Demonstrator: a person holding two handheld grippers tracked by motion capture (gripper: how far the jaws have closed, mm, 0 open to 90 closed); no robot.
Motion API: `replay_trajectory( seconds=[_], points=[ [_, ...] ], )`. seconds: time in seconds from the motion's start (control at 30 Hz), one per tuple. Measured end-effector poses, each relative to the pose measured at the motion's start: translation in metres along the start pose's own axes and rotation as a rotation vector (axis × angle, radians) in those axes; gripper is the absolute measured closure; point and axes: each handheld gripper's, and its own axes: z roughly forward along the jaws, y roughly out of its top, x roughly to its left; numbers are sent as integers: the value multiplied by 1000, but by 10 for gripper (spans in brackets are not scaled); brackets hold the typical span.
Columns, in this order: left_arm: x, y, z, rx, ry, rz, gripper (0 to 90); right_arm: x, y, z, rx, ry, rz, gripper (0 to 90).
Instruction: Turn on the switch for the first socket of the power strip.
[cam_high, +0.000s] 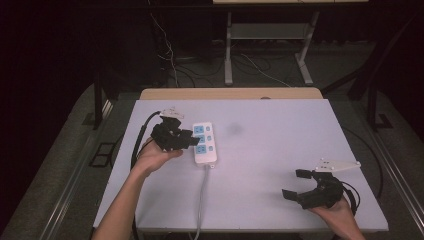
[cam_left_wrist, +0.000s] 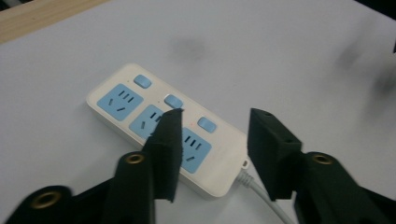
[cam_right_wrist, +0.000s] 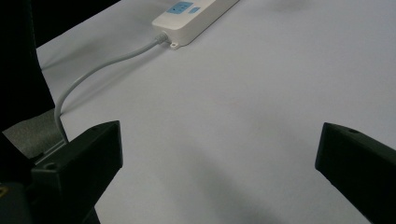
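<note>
A white power strip (cam_high: 205, 143) with blue sockets and blue switches lies flat on the white table (cam_high: 280, 145), left of centre. My left gripper (cam_high: 190, 138) hovers at the strip's left side, jaws pointing toward it. In the left gripper view the strip (cam_left_wrist: 219, 154) lies below and beyond the jaws of the left gripper (cam_left_wrist: 215, 114), which stand apart with nothing between them. My right gripper (cam_high: 292, 183) rests near the table's front right corner, wide open and empty. In the right gripper view its jaws (cam_right_wrist: 222, 140) frame bare table, with the strip's end (cam_right_wrist: 187, 16) far off.
The strip's grey cable (cam_high: 201, 195) runs toward the table's front edge and drops over it; it also shows in the right gripper view (cam_right_wrist: 93, 70). A wooden board edge (cam_high: 230, 93) lines the table's far side. Beyond stand desk legs and loose floor cables.
</note>
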Motion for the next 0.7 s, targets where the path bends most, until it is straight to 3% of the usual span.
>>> replay_trajectory(
  seconds=[0.23, 0.4, 0.7],
  points=[
    [-7, -8, -9, -29, -21, -12, 155, 1, 0, 1, -1, 2, -2, 3],
    [-18, -17, -14, -41, -34, -6, 0, 2, 0, 1, -3, 3, -1, 3],
    [-32, -37, -21, -100, -40, 3, 0, 3, 0, 2, -6, 5, 2, 3]
  ],
)
